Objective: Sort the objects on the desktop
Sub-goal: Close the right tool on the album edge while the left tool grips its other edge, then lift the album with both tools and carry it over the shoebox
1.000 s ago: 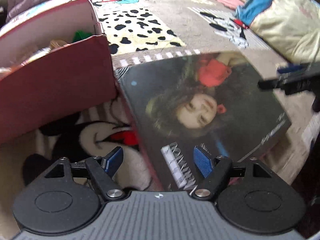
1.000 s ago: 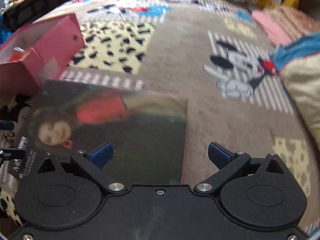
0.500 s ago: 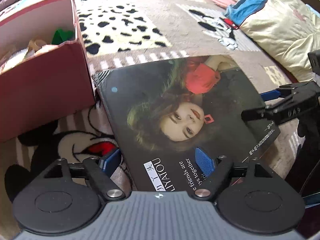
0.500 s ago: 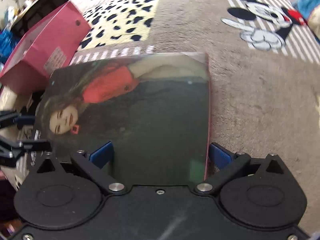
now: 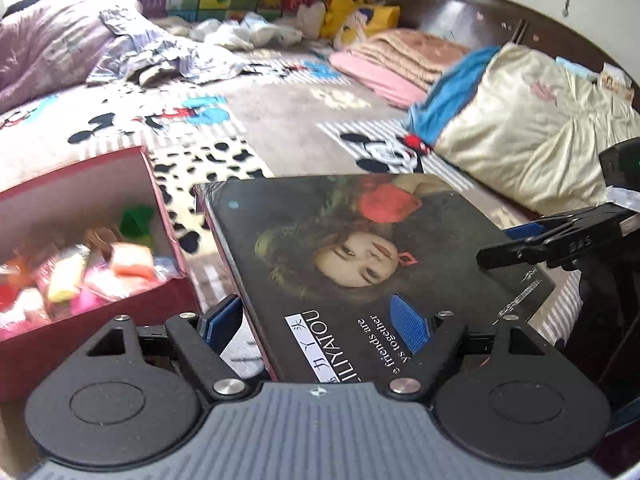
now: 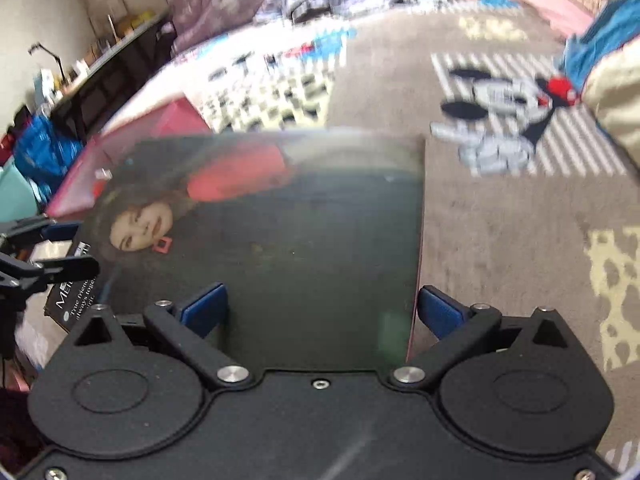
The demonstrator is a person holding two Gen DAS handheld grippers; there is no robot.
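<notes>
A dark book (image 5: 360, 248) with a girl's face on its cover is raised off the blanket, level; it also shows in the right wrist view (image 6: 280, 240). My left gripper (image 5: 316, 320) has one pad above the cover and one below its near corner, with a wide gap between the pads. My right gripper (image 6: 320, 312) straddles the book's opposite corner the same way. The right gripper's fingers (image 5: 532, 244) show at the book's right edge in the left wrist view. Whether either gripper clamps the book is unclear.
A red cardboard box (image 5: 100, 312) with colourful packets stands left of the book; it shows pink in the right wrist view (image 6: 160, 120). A cream quilt (image 5: 520, 136) and folded pink blankets (image 5: 380, 76) lie at the right. The cartoon-print blanket (image 6: 500, 200) covers the bed.
The book has risen off the blanket with both grippers and now sits level; both cameras tilted up, showing more of the room. The red box's contents came into view.
</notes>
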